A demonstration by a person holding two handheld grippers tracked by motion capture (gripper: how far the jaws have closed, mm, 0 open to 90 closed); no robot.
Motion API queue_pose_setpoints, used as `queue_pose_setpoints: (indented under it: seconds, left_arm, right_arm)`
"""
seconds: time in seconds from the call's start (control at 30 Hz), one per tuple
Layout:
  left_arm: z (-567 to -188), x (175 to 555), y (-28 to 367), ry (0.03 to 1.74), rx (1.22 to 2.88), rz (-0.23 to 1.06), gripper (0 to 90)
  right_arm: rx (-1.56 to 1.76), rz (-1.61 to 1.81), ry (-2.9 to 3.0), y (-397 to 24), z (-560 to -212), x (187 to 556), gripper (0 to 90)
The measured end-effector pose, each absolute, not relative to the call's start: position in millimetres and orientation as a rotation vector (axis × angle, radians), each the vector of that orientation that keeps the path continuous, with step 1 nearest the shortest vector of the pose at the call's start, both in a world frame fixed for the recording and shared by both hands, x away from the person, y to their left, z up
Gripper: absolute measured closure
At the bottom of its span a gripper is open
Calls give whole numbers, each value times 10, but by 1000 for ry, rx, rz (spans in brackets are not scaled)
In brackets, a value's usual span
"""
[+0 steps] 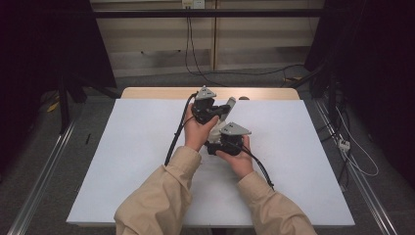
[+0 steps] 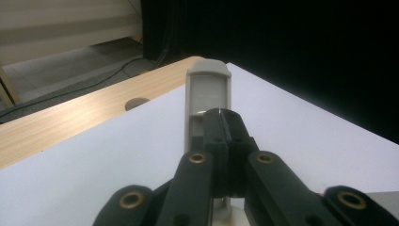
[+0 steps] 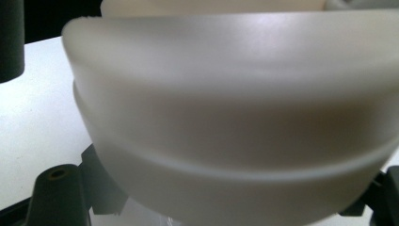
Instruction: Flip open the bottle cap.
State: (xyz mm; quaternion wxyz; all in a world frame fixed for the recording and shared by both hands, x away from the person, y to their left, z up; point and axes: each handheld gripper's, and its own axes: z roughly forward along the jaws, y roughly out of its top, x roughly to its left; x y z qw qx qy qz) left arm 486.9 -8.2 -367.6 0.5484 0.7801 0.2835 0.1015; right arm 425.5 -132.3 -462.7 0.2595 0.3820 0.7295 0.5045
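1. A pale, rounded plastic piece point(image 3: 235, 122) sits right up against the camera, blurred, spanning nearly the whole width above the fingers
2. Its surface is smooth and off-white, with a curved ridge running across its lower part and a soft highlight near its top edge
3. The right gripper point(image 3: 226, 216) has its black fingers point(image 3: 59, 197) low at either side, their tips hidden behind the piece, which lies between them; the fingers are closed on it
4. Left of the fingers lies the white table point(image 3: 37, 117)
5. A dark upright object point(image 3: 10, 37) stands above the left finger, too blurred to identify
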Motion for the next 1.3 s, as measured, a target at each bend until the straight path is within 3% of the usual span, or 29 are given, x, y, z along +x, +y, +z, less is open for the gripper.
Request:
queue_pose_setpoints:
  seconds: [1.3]
  left_arm:
    - [-3752,4918,-131,688,1872,231,900]
  right_arm:
    - [1033,1368,1977,-1321,-4627,4253,189]
